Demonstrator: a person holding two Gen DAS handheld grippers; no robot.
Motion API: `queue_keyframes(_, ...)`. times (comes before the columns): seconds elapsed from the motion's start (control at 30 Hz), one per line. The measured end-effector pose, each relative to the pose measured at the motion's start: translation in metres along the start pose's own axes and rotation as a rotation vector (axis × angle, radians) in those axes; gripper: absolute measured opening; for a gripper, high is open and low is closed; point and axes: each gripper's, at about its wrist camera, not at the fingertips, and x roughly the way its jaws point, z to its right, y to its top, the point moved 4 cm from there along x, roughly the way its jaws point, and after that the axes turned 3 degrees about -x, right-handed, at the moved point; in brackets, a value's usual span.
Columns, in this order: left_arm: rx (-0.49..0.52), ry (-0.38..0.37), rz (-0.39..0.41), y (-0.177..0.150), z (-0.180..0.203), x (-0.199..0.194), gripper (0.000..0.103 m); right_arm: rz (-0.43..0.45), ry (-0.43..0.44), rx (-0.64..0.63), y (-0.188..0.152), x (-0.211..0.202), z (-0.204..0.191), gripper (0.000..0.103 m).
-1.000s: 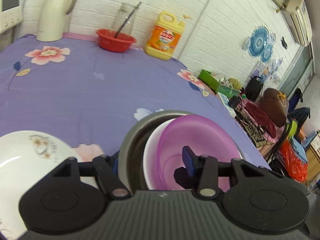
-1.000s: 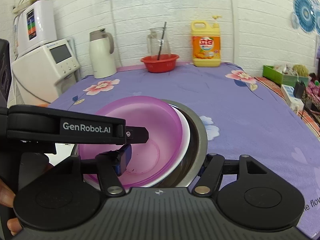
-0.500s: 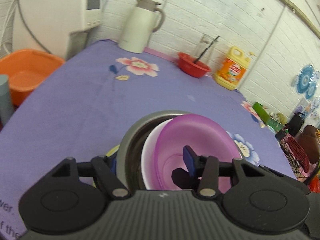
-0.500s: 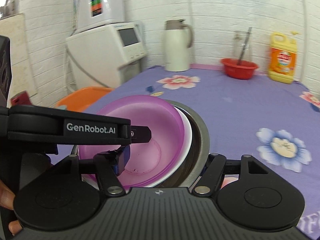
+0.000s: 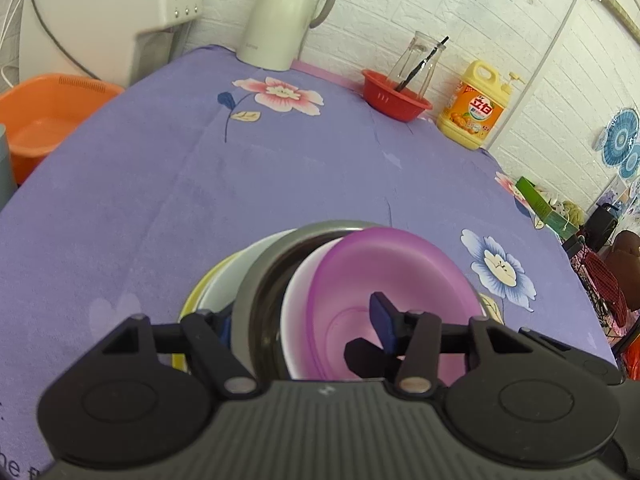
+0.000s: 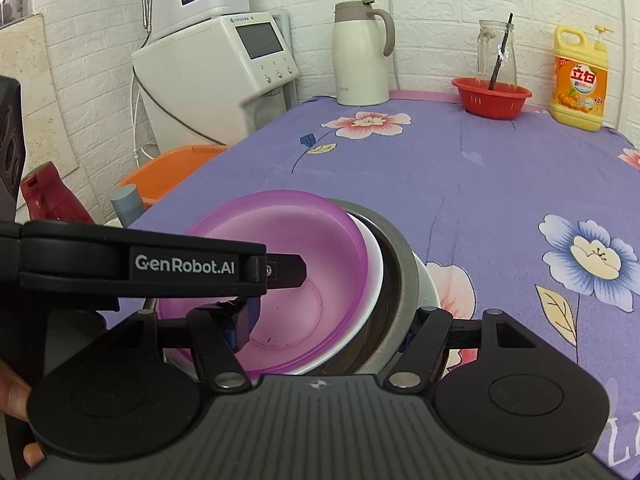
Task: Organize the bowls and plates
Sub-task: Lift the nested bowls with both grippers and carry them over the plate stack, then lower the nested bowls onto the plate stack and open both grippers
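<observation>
A nested stack, purple bowl [image 5: 392, 280] in a white bowl [image 5: 298, 300] in a steel bowl [image 5: 256, 280], sits over a white plate [image 5: 224, 280] and a yellow plate [image 5: 188, 304] near the table's left edge. My left gripper [image 5: 302, 326] straddles the stack's wall and its jaws are opening: one finger is outside the steel rim, the other inside the purple bowl [image 6: 304, 248]. My right gripper [image 6: 324, 332] is shut on the opposite wall of the stack. In the right wrist view, the left tool's black housing [image 6: 160, 266] crosses the bowls.
The purple flowered cloth [image 5: 280, 168] covers the table. At the back stand a cream jug [image 5: 280, 16], a red basket [image 5: 394, 98] with a glass jar, and a yellow detergent bottle [image 5: 474, 108]. An orange basin [image 5: 44, 108] and a white dispenser [image 6: 224, 68] are off the left edge.
Both grippers carried the bowl stack leftward across the table, away from a flowered white plate, onto the yellow and white plates. The left jaws stand slightly wider.
</observation>
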Motion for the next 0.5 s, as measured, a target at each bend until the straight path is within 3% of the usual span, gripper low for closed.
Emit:
queue_keyframes(0.17,0.016,0.011,0.011,0.0,0.001,0.0,0.053,0.009,0.022,-0.001,0.0,0.002,0.001,0.103)
queue_keyframes(0.37,0.044,0.01,0.046,0.004,0.007,-0.002,0.064,0.041,0.041,0.016,0.002,-0.003,0.004,0.103)
queue_keyframes(0.5,0.013,-0.01,0.076,0.012,0.004,-0.008,0.067,0.07,0.0,-0.022,0.003,-0.006,-0.002,0.103)
